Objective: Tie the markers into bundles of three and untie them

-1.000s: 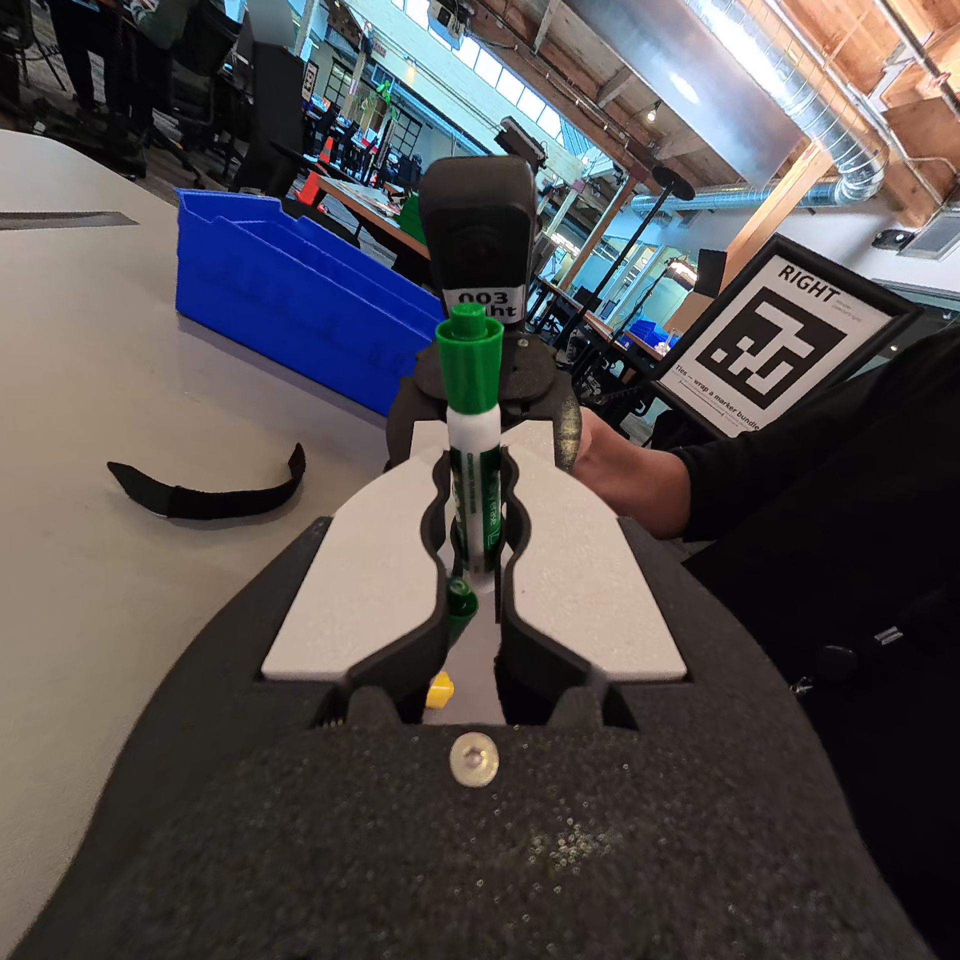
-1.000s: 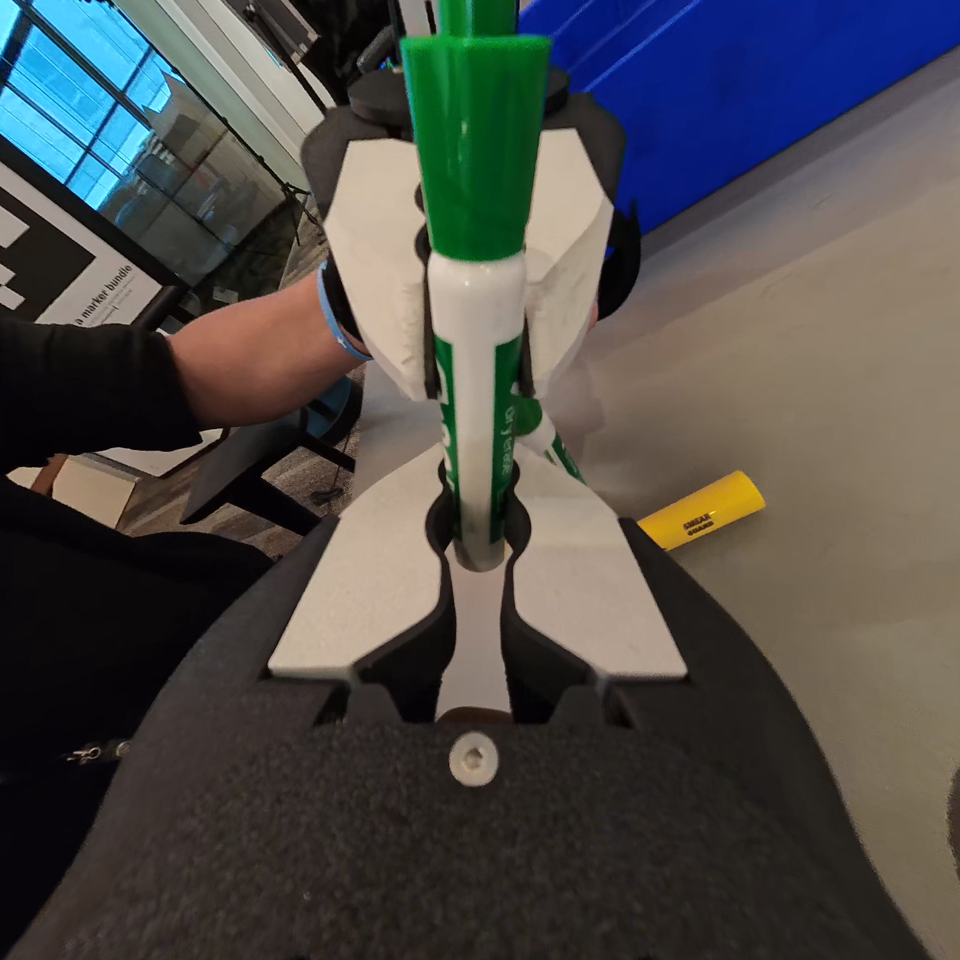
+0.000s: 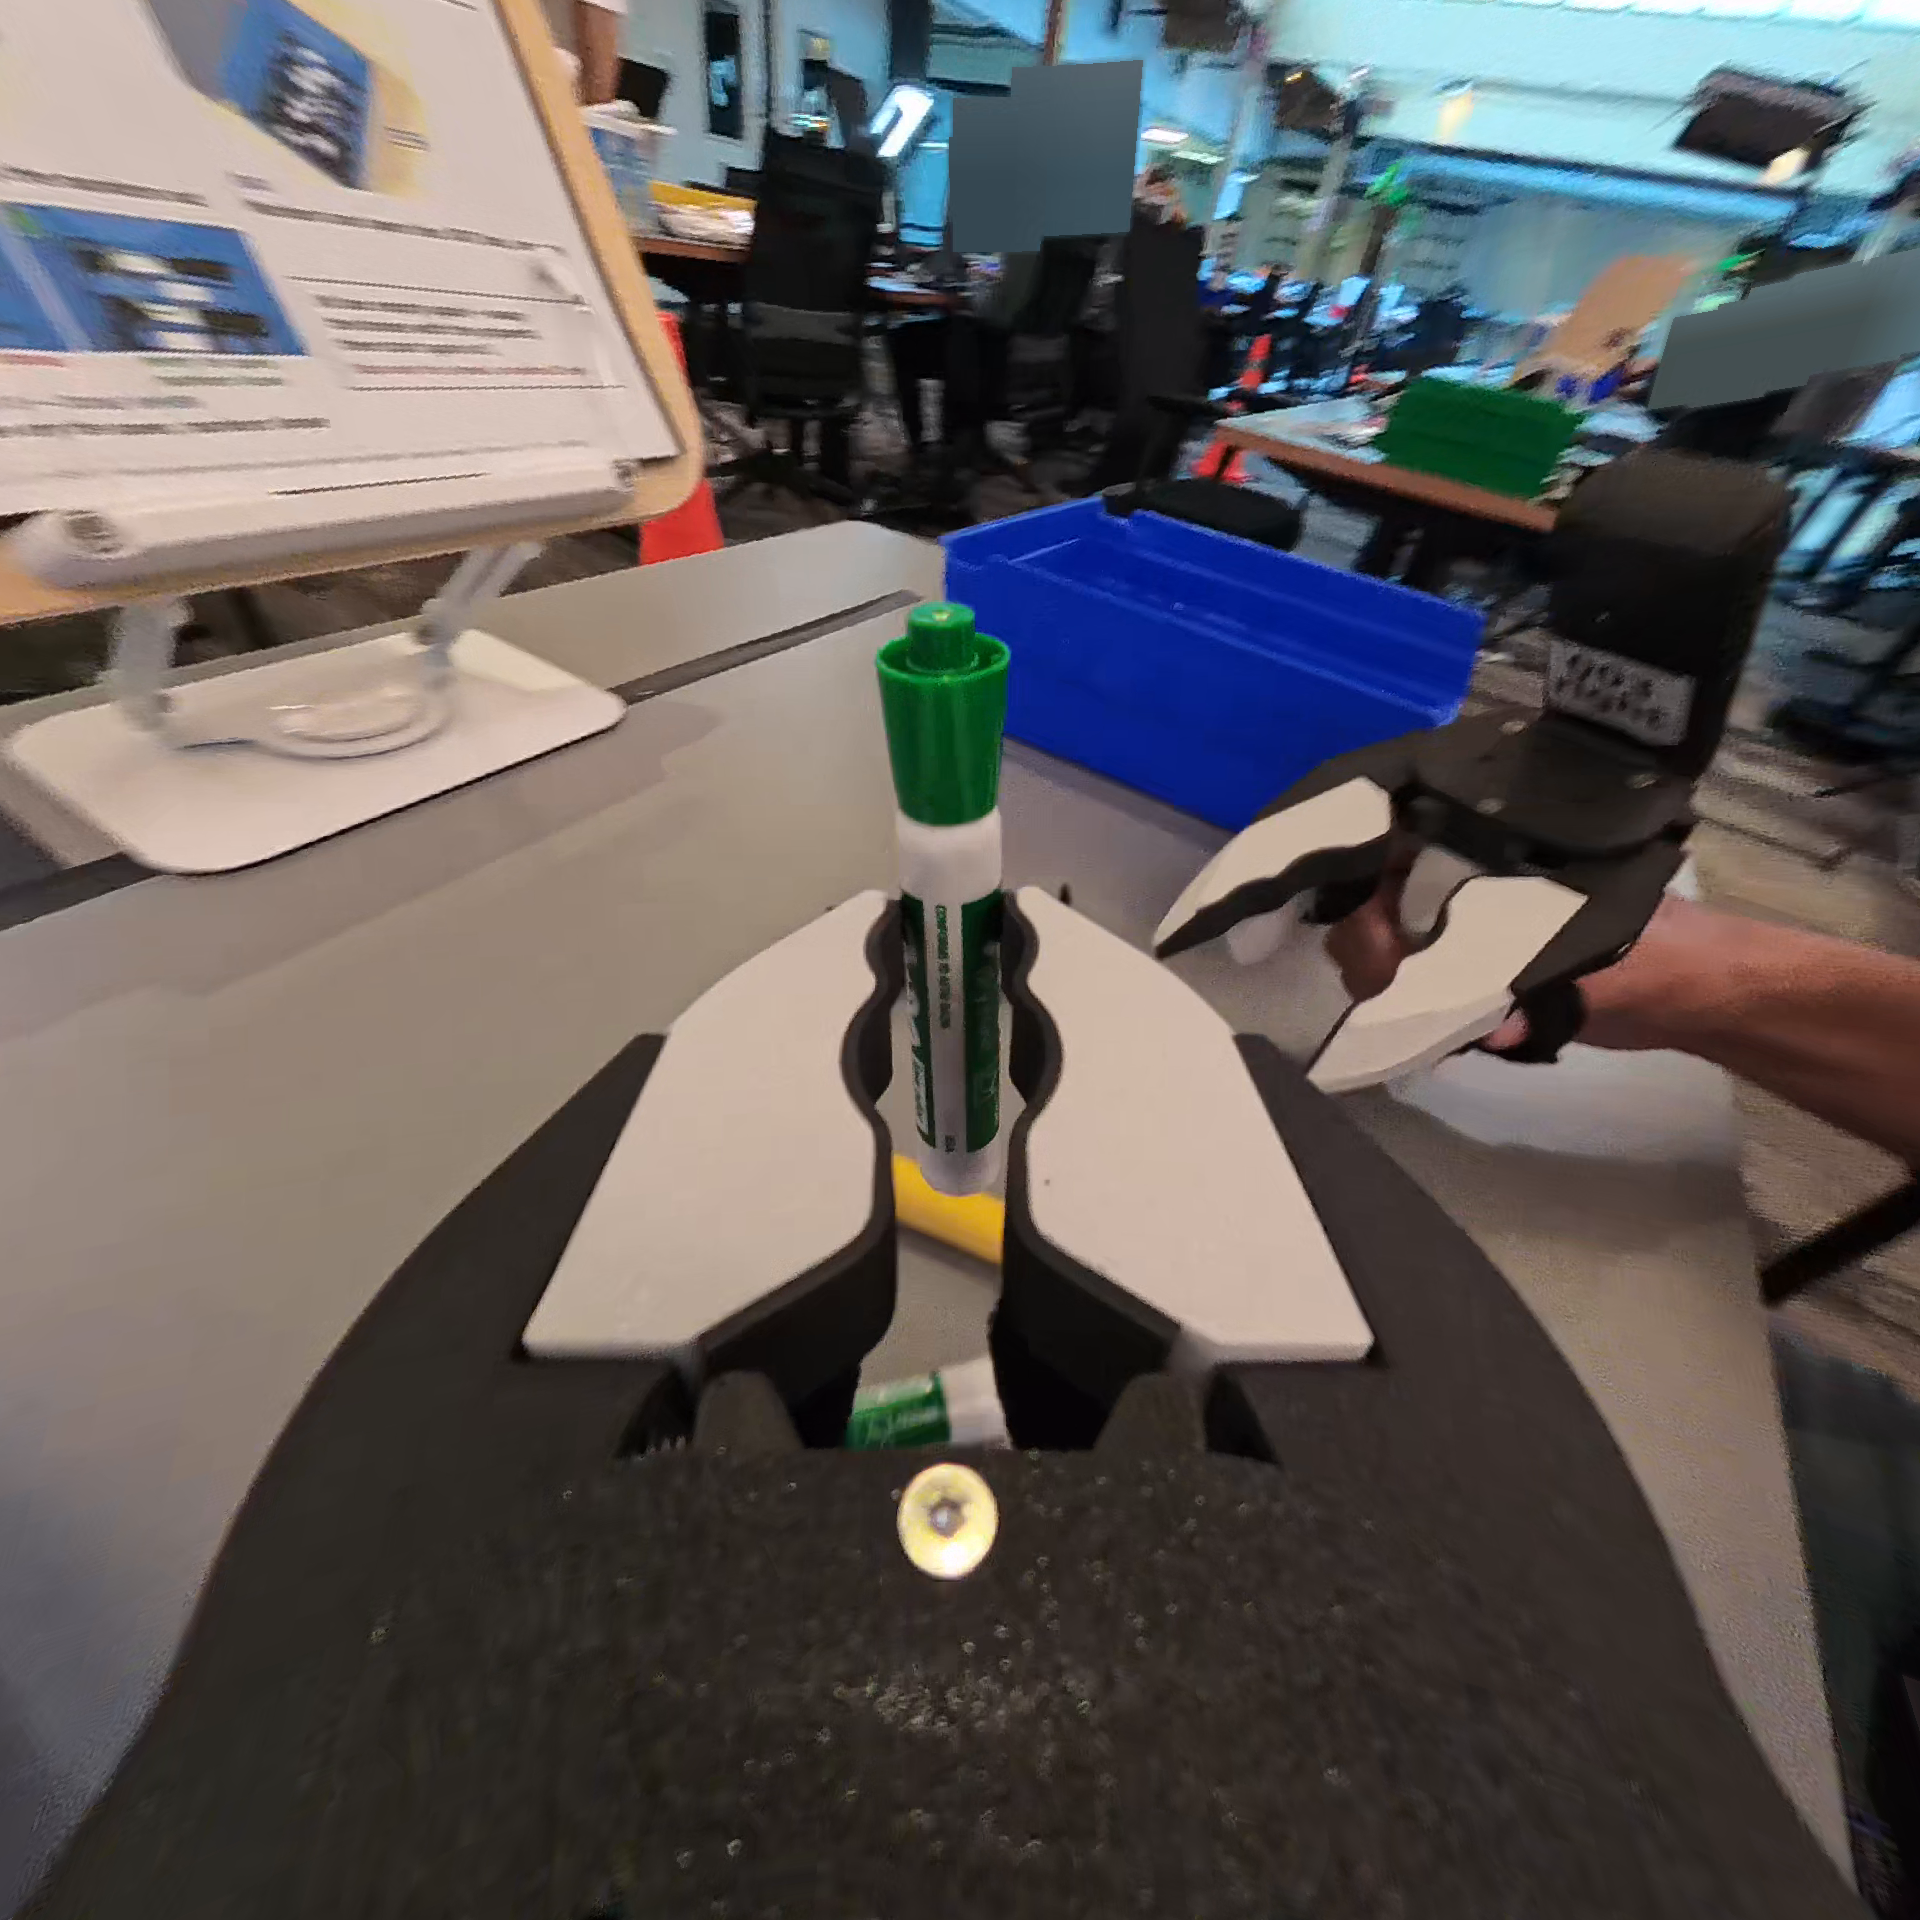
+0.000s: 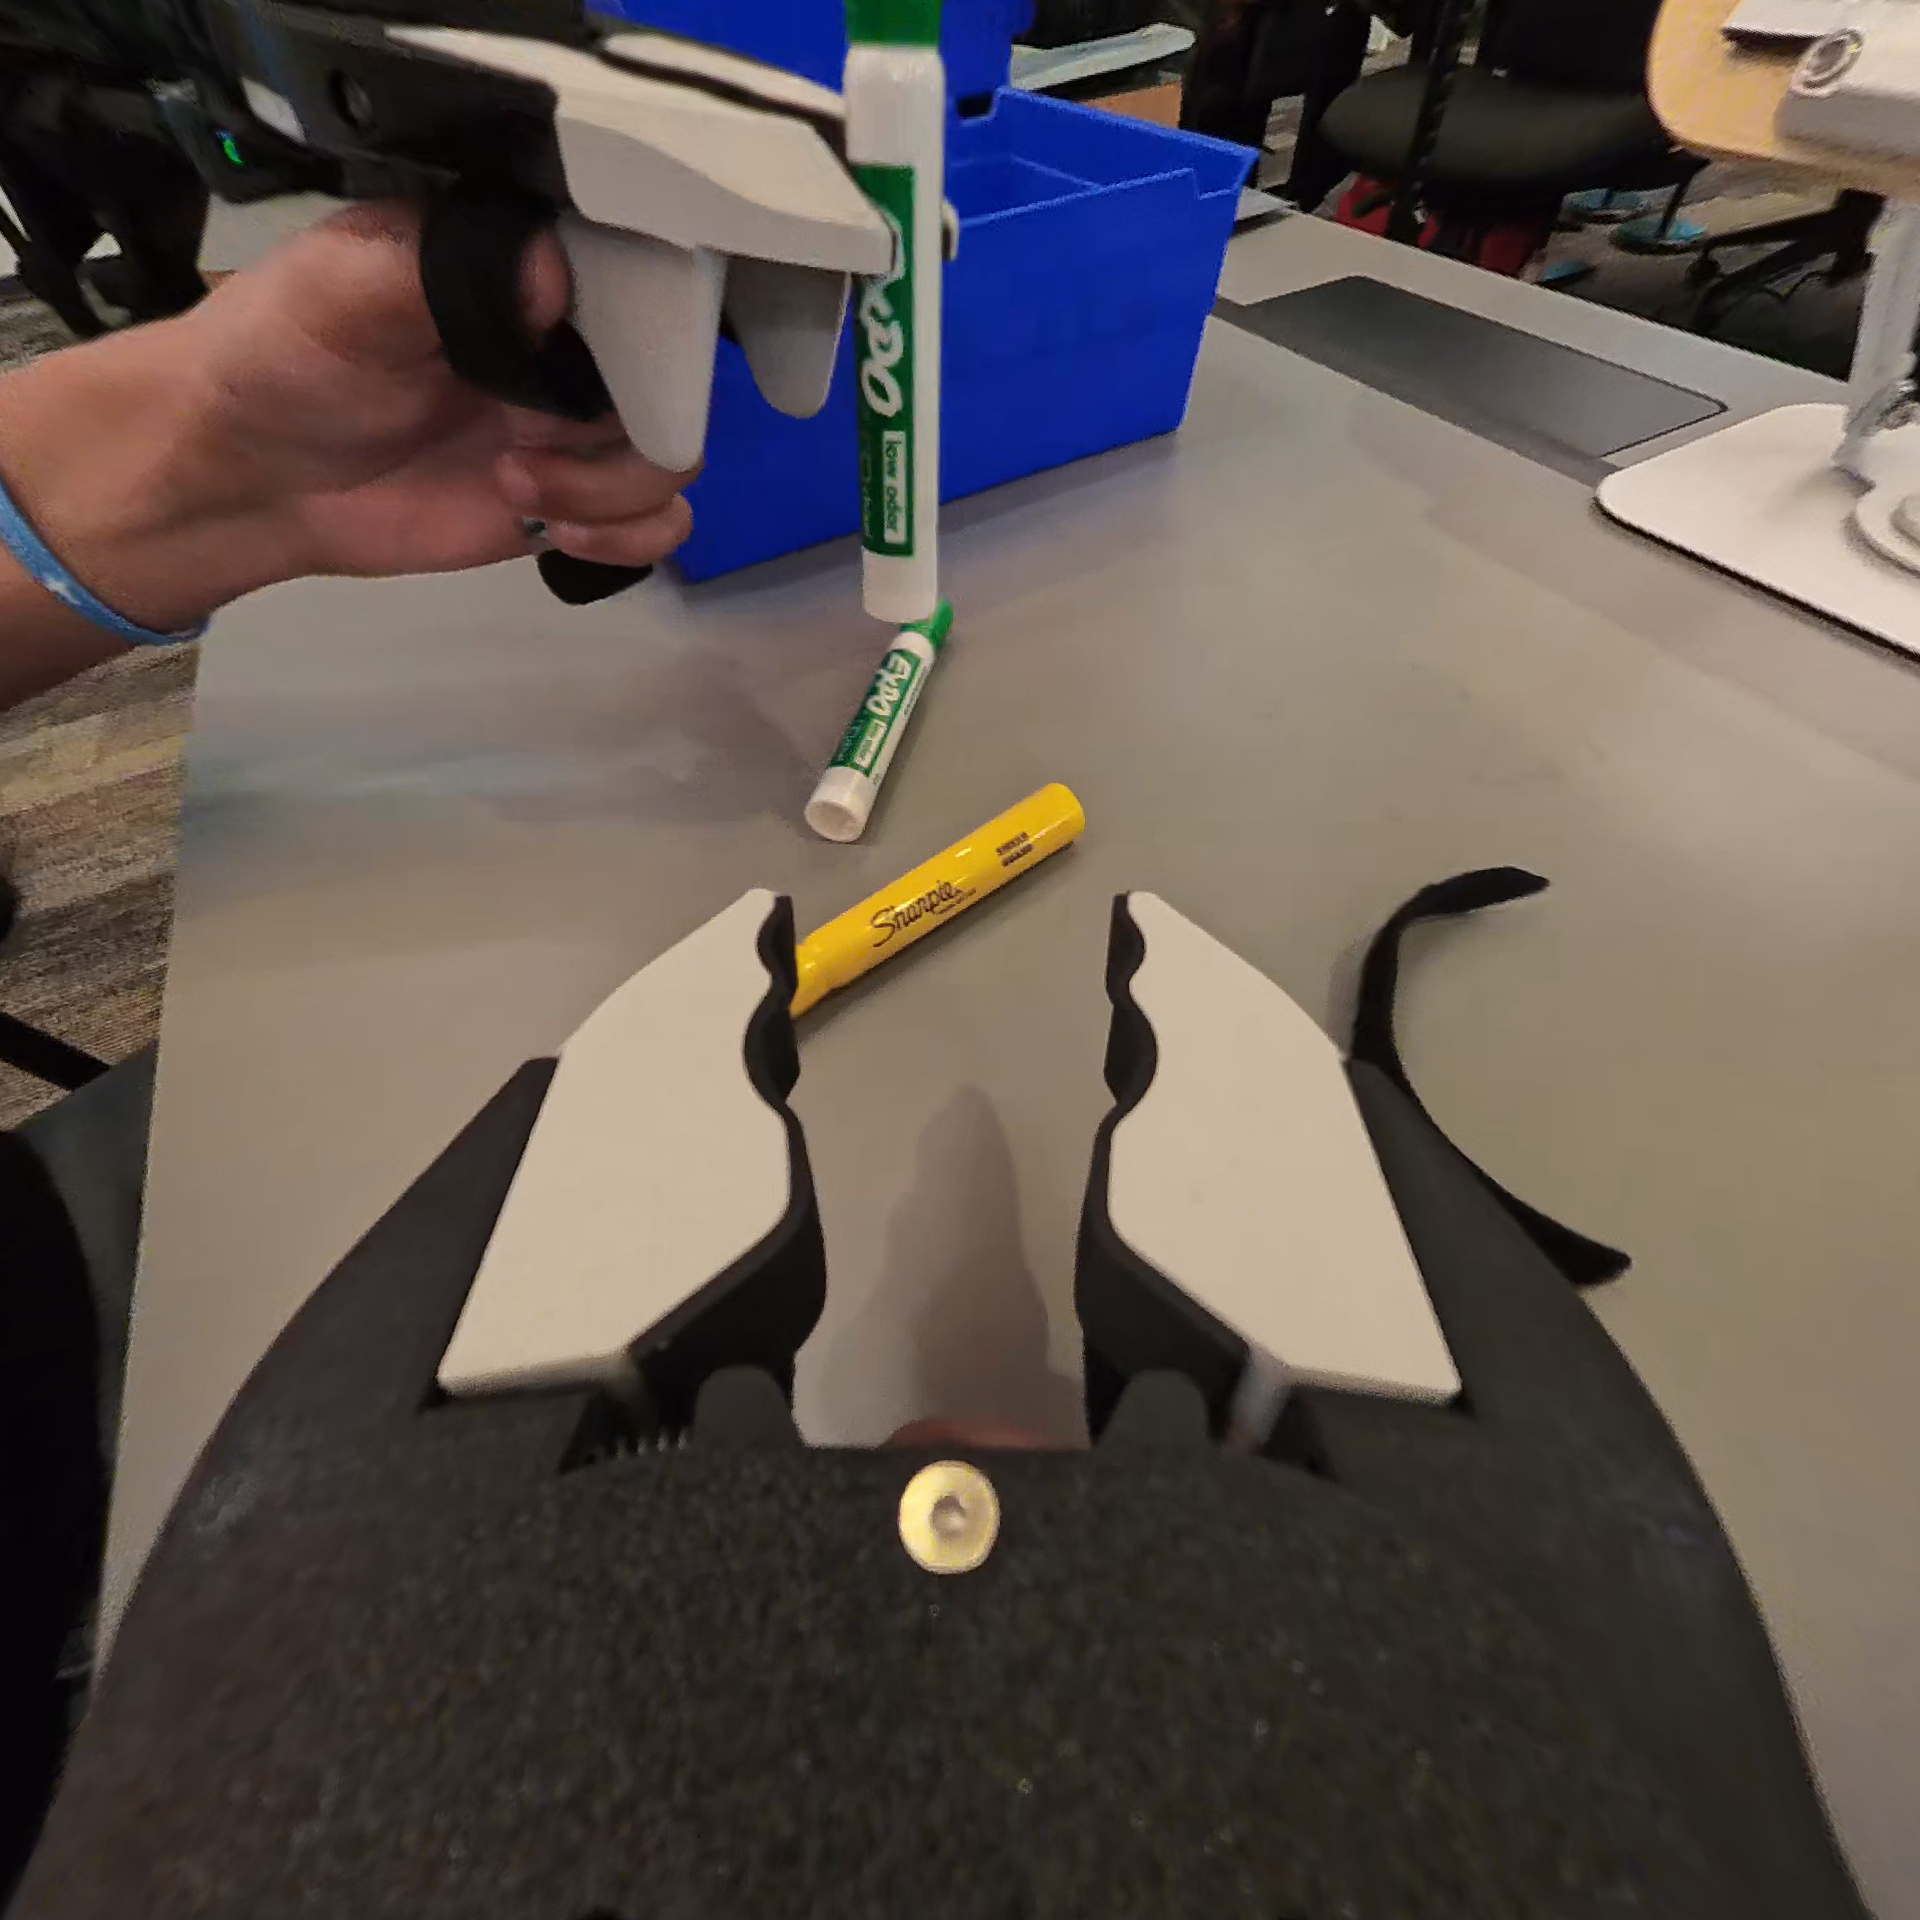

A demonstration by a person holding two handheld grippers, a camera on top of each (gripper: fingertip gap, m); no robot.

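Note:
My left gripper (image 3: 948,920) is shut on a green-capped white marker (image 3: 945,935) and holds it upright above the grey table, cap up. The right wrist view shows this marker (image 4: 896,343) hanging from the left gripper (image 4: 899,223). A second green marker (image 4: 878,722) lies on the table just below it. A yellow marker (image 4: 945,894) lies in front of my right gripper (image 4: 948,914), which is open and empty and low over the table. A black strap (image 4: 1392,997) lies curled to its right. The right gripper (image 3: 1361,935) also shows open in the left wrist view.
A blue bin (image 4: 1081,312) stands at the back of the table, behind the markers. A white document stand (image 3: 312,717) with a board on it is at the far side; its base (image 4: 1766,509) is at the right in the right wrist view. Tip to tip, the grippers are about 12 cm apart.
My right gripper has let go of the green marker, opened and drawn back. My left gripper still holds the marker and has swung to face the stand and bin.

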